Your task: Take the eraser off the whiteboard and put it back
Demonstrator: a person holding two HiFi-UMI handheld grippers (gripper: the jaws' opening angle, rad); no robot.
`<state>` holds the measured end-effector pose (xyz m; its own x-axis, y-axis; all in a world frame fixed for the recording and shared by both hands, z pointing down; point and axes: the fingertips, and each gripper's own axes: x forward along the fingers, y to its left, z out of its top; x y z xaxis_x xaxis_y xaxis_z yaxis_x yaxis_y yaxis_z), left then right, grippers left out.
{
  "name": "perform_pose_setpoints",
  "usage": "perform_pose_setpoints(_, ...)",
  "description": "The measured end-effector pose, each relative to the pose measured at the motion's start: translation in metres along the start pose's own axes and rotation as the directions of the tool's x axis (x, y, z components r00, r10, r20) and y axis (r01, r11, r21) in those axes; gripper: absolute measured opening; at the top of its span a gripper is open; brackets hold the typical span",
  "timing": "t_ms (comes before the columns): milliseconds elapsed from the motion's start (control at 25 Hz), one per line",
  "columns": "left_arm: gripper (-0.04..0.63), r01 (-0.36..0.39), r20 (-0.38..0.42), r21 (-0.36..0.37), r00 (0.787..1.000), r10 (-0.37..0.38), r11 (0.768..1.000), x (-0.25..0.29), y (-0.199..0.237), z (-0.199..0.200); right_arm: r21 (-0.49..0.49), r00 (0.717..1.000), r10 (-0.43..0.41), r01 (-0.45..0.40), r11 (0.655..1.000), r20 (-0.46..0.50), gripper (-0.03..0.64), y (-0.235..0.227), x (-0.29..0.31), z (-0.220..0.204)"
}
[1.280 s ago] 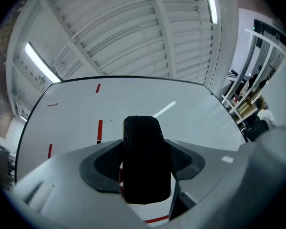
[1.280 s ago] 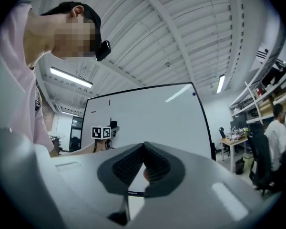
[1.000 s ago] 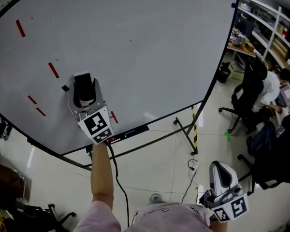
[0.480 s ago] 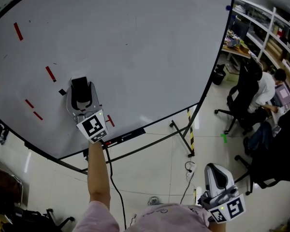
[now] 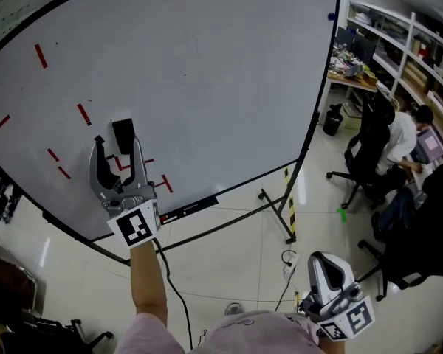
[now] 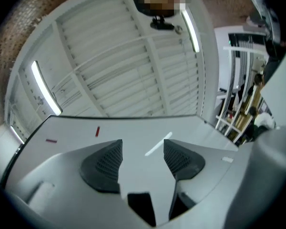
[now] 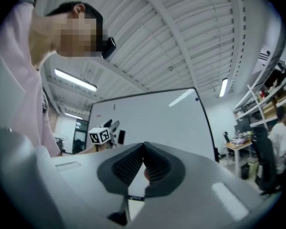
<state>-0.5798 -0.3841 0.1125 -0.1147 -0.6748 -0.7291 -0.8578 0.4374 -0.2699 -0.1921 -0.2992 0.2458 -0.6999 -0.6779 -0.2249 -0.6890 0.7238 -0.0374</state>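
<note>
L gripper [image 5: 116, 158] fingers apart; eraser [image 5: 122, 134] on whiteboard [image 5: 221, 72] at their tips. R gripper [image 7: 144, 149] fingers closed, empty.

Right gripper [image 7: 143, 147]: fingers [image 7: 130, 165] pressed together, nothing between them. Whiteboard [image 7: 157, 118] stands upright, far centre. Left gripper [image 7: 112, 127] sits at the board's left part, with the black eraser [image 7: 121, 137] on the board just right of it. Pink sleeve [image 7: 19, 80] near left; shelves [image 7: 276, 94] far right.

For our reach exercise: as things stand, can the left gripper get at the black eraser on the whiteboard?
Probably yes. The left gripper is up at the whiteboard with its jaws apart, the eraser lies right by them, and nothing stands between.
</note>
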Motion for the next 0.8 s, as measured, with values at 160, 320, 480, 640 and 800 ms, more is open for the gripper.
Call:
perform_pose_setpoints(160,0.268,0.137,0.208,-0.156,0.973,-0.103,0.978,-0.038,-0.002,0.139,-0.024,0.976,0.172,-0.17,0.985,0.134,0.028,0.033,-0.033,0.032)
perform_pose_setpoints(320,0.181,0.178,0.203,-0.32,0.972,-0.116,0.93,-0.121,-0.027,0.201,-0.027,0.966,0.199,-0.197,0.98,0.164,0.037,0.029,-0.082,0.041)
perform_pose_setpoints(480,0.005,0.037,-0.105,-0.564,0.988,-0.116,0.825,-0.237,-0.101,0.195,0.049,0.961,0.184,-0.198,0.979,0.206,0.038,0.008,-0.155,0.052)
perform_pose_setpoints(640,0.005,-0.058,-0.34,-0.739,0.892,-0.297,0.671,-0.364,-0.221,0.217,0.09,0.959,0.22,-0.238,0.967,0.177,0.038,-0.002,-0.236,0.051)
perform_pose_setpoints(800,0.005,0.057,-0.312,-0.727,0.86,-0.403,0.685,-0.42,-0.307,0.304,0.161,0.954,0.259,-0.283,0.946,0.154,0.038,-0.019,-0.316,0.044)
